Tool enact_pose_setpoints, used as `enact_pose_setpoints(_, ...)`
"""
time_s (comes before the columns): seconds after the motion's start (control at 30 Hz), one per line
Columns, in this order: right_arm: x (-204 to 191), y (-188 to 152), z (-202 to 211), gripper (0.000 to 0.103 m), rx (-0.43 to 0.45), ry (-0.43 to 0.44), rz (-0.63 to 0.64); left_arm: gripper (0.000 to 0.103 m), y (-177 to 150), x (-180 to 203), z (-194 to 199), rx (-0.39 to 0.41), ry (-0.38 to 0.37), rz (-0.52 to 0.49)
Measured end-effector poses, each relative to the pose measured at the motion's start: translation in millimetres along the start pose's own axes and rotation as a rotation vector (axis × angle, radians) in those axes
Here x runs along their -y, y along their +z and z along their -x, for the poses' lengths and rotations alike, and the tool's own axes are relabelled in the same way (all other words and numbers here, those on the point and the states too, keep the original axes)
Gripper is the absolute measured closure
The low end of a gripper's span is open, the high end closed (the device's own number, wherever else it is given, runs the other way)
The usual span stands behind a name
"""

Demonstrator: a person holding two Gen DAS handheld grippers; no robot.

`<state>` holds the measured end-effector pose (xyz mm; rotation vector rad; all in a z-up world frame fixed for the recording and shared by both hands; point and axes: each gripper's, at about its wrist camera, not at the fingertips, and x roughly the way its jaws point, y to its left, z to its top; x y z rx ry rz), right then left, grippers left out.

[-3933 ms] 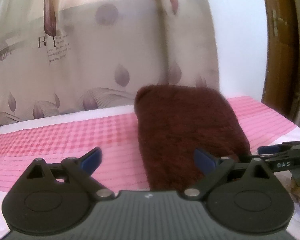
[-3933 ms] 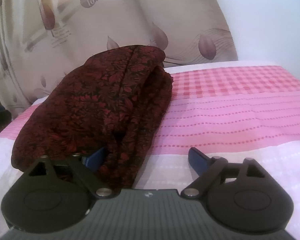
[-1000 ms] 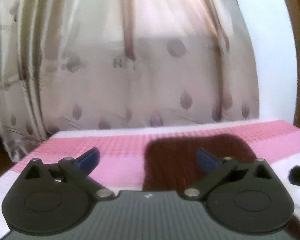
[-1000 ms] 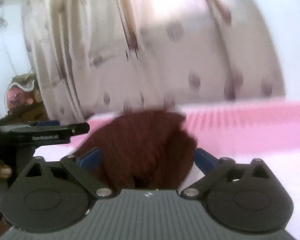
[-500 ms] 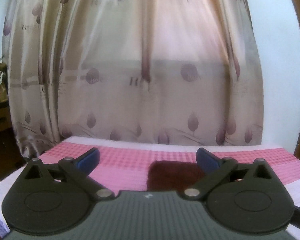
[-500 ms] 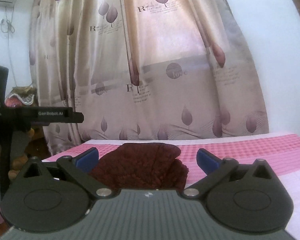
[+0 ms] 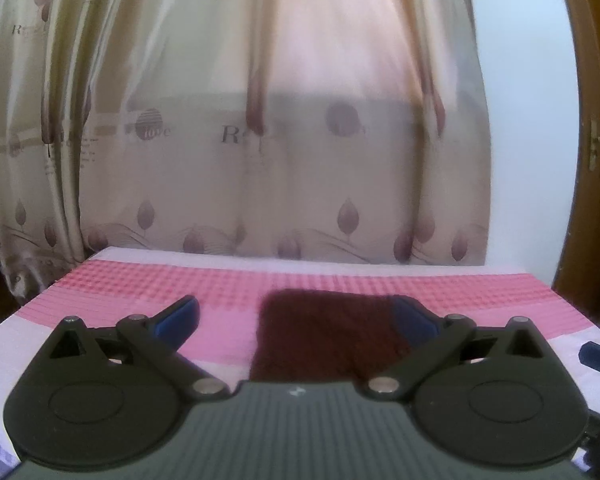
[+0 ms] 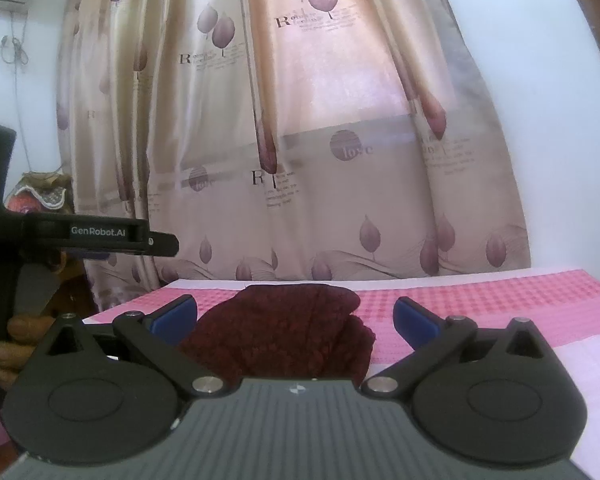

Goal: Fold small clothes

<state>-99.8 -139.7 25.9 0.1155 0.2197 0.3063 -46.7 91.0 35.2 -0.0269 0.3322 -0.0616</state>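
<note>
A folded dark maroon garment (image 7: pixel 324 332) lies flat on the pink and white bedcover (image 7: pixel 140 292), a neat rectangle in the left wrist view. In the right wrist view the same garment (image 8: pixel 288 328) looks more rounded and bunched. My left gripper (image 7: pixel 296 316) hangs open, back from the cloth and above the bed, with nothing between its blue-tipped fingers. My right gripper (image 8: pixel 296 314) is open too, empty, held clear of the garment. The left gripper's black body (image 8: pixel 100 236) shows at the left of the right wrist view, with a hand (image 8: pixel 8 344) on its handle.
A beige curtain (image 7: pixel 260 140) with leaf prints hangs behind the bed. A brown wooden door frame (image 7: pixel 592 140) stands at the right. Cluttered items (image 8: pixel 40 192) sit by the wall to the left of the bed. A blue fingertip (image 7: pixel 598 354) of the other gripper shows at the right edge.
Both grippers have pulled back and up from the garment, which now lies folded on the bed. The left view tilted slightly down in the last half second.
</note>
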Motion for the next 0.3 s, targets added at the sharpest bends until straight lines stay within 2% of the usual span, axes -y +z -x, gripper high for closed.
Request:
enact_pose_setpoints(0.13,-1.5,-3.6,-1.2,0.000,-0.013,-0.015,-0.003,0.000,-6.4,4.5,-1.7,0.020,0.043,-0.035)
enact_pose_setpoints(0.3,-4.2,-7.1,-3.4,0.000,-0.012,-0.063,0.011,0.000,-8.9,4.0,-7.5,-0.011,0.046,-0.033)
